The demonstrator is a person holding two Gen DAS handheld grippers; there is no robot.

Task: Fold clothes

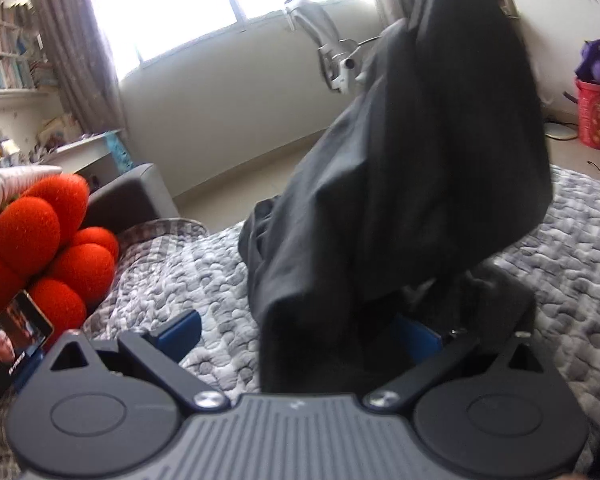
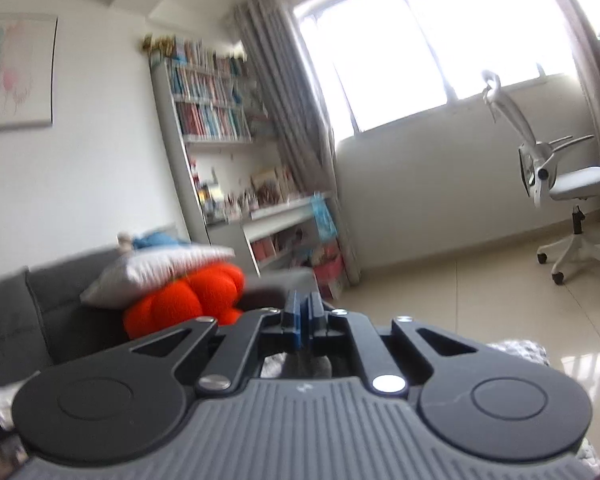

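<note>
My left gripper (image 1: 300, 336) stands wide open over the grey quilted bed cover (image 1: 572, 248), the dark charcoal cloth garment (image 1: 400, 184) hanging between its fingers and trailing onto the cover. My right gripper (image 2: 302, 320) is pinched together, perhaps on a bit of dark cloth, though the blur hides it.

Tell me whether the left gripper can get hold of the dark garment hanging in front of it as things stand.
Probably yes. The left gripper is open, and the dark garment hangs over the quilted bedspread with its lower edge draped right between the blue fingers. Nothing sits between them; closing should catch a fold.
</note>
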